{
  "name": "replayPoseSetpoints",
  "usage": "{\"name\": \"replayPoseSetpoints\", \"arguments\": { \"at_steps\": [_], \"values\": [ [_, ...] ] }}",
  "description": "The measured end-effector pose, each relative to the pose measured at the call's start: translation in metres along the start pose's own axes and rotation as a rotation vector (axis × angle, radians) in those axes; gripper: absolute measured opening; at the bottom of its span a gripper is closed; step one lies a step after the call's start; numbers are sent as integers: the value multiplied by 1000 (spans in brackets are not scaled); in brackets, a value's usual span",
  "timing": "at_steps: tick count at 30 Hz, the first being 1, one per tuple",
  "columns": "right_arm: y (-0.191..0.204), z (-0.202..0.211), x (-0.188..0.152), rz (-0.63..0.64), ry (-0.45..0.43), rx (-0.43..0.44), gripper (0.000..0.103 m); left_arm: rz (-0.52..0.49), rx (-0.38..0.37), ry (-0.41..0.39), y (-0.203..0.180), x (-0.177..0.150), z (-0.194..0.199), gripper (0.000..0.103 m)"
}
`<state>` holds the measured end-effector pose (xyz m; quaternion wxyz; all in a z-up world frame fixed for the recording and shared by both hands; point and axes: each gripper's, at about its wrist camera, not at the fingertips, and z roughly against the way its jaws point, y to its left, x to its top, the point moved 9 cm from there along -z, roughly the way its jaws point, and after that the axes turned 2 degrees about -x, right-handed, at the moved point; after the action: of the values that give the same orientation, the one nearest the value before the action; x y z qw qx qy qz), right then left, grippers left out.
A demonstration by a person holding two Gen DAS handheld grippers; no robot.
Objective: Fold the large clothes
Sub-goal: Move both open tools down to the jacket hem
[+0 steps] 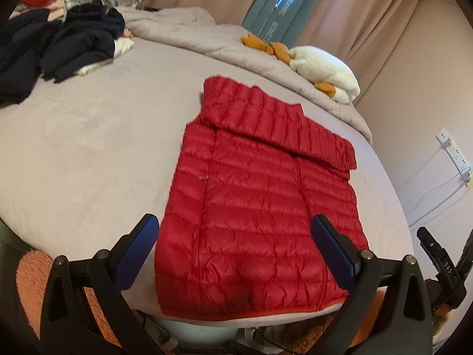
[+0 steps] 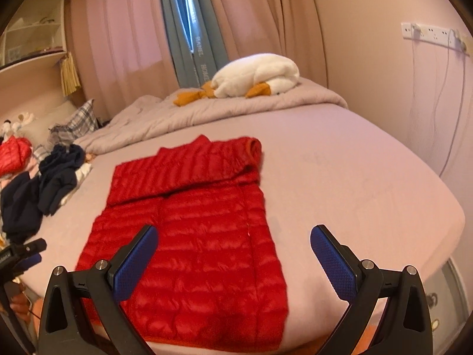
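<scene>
Both grippers are hovering spread wide, left gripper [image 1: 233, 236] and right gripper [image 2: 233, 245], holding nothing, while the red puffer jacket [image 1: 254, 207] is lying flat on the bed [image 1: 88, 148], sleeves folded across. The slick padding is looking liable to spring open or slip on a shallow pinch. No containers showing.

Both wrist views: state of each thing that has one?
red puffer jacket: flat on the bed, sleeves folded across the top, not yet folded in half
left gripper: open, empty
right gripper: open, empty
dark clothes: crumpled heap
grey duvet: bunched at the far side
curtains: parted
</scene>
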<state>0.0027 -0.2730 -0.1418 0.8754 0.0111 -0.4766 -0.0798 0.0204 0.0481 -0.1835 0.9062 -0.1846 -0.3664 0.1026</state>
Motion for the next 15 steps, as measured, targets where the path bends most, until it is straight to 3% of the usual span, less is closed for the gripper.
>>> {"name": "replayPoseSetpoints", "arguments": {
  "at_steps": [15],
  "values": [
    [-19,-3,-27,-46,64,-59,102,36,-6,46,18,-10,-21,102]
  ]
}}
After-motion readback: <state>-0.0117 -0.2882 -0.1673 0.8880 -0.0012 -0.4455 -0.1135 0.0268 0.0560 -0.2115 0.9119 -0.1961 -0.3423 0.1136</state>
